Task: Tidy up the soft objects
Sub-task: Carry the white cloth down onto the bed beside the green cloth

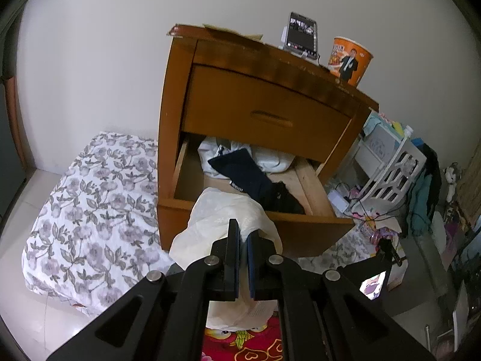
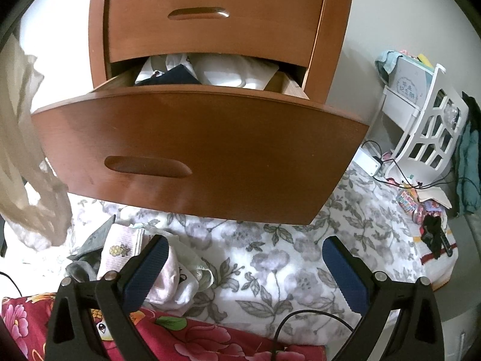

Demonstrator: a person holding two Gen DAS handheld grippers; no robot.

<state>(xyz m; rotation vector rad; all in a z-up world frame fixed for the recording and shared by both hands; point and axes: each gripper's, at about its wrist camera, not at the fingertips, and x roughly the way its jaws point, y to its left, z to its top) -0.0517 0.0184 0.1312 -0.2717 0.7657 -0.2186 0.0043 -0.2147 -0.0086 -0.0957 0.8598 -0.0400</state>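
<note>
My left gripper (image 1: 243, 236) is shut on a cream lace cloth (image 1: 222, 219) and holds it up in front of the open lower drawer (image 1: 300, 225) of a wooden nightstand. The drawer holds white clothes (image 1: 270, 158) and a dark navy garment (image 1: 246, 174). The same cloth hangs at the left edge of the right wrist view (image 2: 21, 150). My right gripper (image 2: 245, 258) is open and empty, low over the floral bedding (image 2: 270, 258), below the drawer front (image 2: 195, 153). A small pile of pink and white socks (image 2: 168, 276) lies beside its left finger.
A phone (image 1: 302, 34) and an orange noodle cup (image 1: 350, 60) stand on the nightstand top. A white rack (image 2: 430, 132) with clutter and cables stands to the right. A red floral blanket (image 2: 180, 337) lies in front. The upper drawer (image 2: 210, 21) is shut.
</note>
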